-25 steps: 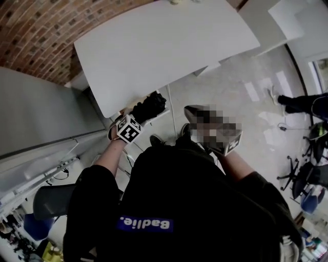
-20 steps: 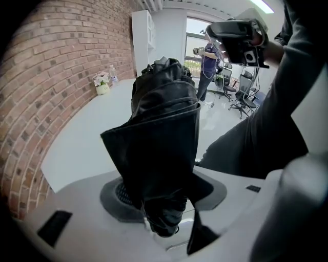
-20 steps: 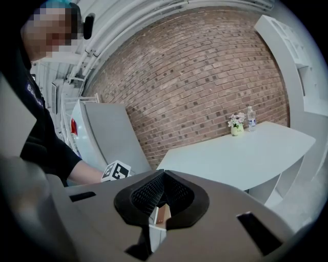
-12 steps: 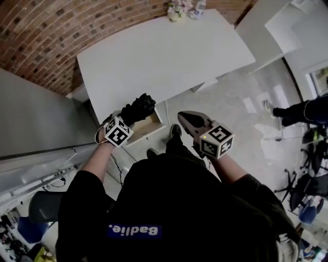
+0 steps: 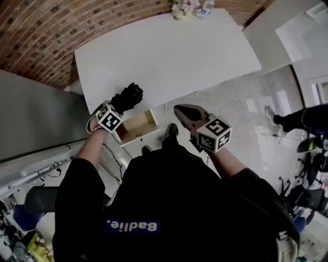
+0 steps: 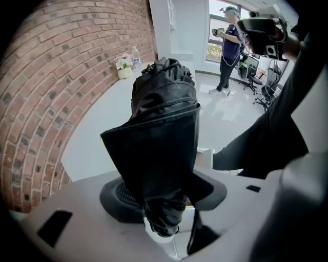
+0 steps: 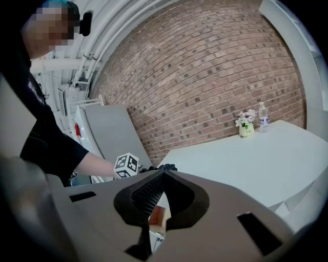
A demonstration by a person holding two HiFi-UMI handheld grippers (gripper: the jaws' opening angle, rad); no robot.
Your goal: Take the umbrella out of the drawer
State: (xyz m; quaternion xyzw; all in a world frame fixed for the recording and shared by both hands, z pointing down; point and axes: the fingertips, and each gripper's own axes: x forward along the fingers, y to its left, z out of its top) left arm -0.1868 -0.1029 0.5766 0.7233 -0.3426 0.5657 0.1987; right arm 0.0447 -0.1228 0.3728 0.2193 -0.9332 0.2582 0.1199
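Black and folded, the one umbrella (image 5: pixel 128 97) sits in your left claw (image 5: pixel 119 108). The jaws stand fairly wide but are clamped on its lower end, and the bundle rises out past them. It is out of the drawer (image 5: pixel 137 125) and hangs over the near corner of the table (image 5: pixel 169 51). Whether it touches the tabletop I cannot tell.

Your right claw (image 5: pixel 182 111) has its jaws closed tip to tip with nothing between them. It is over the floor, just to the right of the drawer and apart from the table edge.

By count there are two claws, one umbrella and one drawer. The drawer is pulled open under the table's near edge, its pale wood inside showing. There is one white table in front of you. At its far end stand one pot of flowers (image 5: pixel 180 8) and one bottle (image 5: pixel 206 6), side by side near the brick wall (image 5: pixel 36 30). In the left claw view one other person (image 6: pixel 229 48) stands far off in the room.

Against the frame a second ago, your left claw has carried the umbrella up and to the left in the head view. Then it hung across the table's edge and covered most of the drawer. Now it is over the tabletop, and the drawer's open inside shows clear of it. The grip looks the same. Your right claw has also drifted a little toward the table, its jaws as closed as before.
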